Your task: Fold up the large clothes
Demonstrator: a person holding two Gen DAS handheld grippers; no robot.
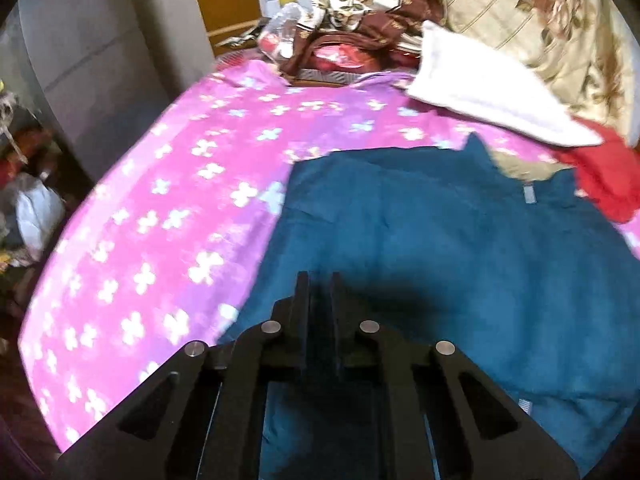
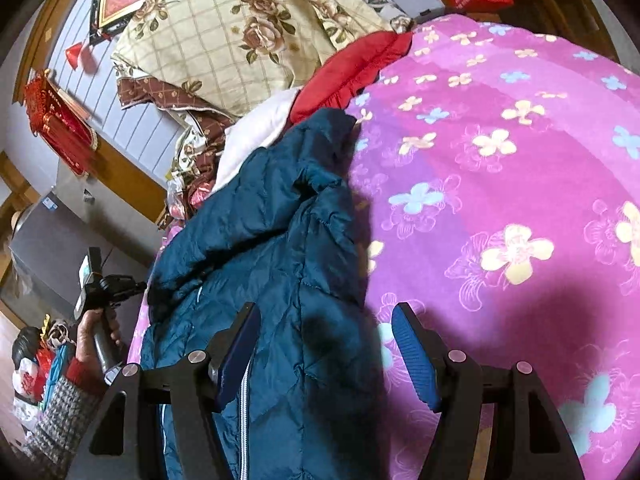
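Teal quilted puffer jacket (image 2: 276,264) spread on a bed covered by a pink flowered sheet (image 2: 500,168), diamond stitching and a pale zipper visible, one edge humped and creased. Left gripper (image 1: 319,280) low over the jacket, fingers nearly together with only a narrow gap, nothing visibly clamped. Right gripper (image 2: 324,344) wide open, empty, above the jacket's edge.

Left gripper (image 1: 319,280) jaws seemingly closed; right gripper (image 2: 326,316) jaws spread.

Quilted, slightly shiny teal jacket (image 2: 280,240) between the jaws; ribbed blue pads (image 2: 414,360); soft matt floral sheet (image 2: 500,160) right of them.
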